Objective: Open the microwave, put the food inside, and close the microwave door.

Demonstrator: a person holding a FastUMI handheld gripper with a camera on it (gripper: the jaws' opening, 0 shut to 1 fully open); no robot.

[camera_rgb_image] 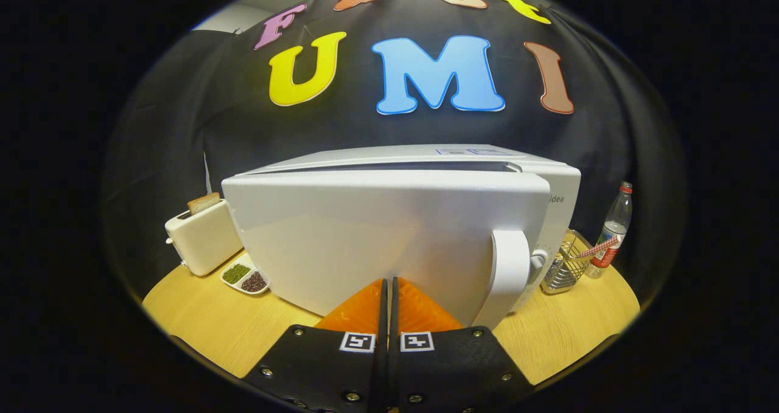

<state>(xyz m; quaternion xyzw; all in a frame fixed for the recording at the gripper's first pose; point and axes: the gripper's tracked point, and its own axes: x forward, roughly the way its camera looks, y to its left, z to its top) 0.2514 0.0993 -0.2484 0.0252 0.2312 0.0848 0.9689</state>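
A handheld gripper point(389, 285) presses up against the white door point(377, 242) of a microwave point(548, 188) standing on a round wooden table point(201, 322). Its two fingers are clenched together, tips right at the door's face and nothing between them. A dark slit shows along the top edge of the door, so the door looks not fully home against the body; judging by that, the closing push is the step in hand, and the food, nowhere to be seen outside, is presumably already inside, though that cannot be confirmed. The door's curved handle point(510, 273) hangs just beside the fingers, towards the microwave's control side.

What the next move seems to call for is a steady push straight into the door until the slit along the top closes, with the contact kept on the flat panel so the closed tips do not skid off.

Around the microwave: on its hinge side a cream toaster point(204, 236) with a slice of bread point(202, 203) standing in its slot, and just in front of that a small divided dish point(244, 277) of green and dark grains. On the handle side stand a wire basket point(563, 270) and, beyond it, a clear plastic bottle point(611, 230) with a red cap. None of these lies in the door's path; the basket sits closest to the handle.
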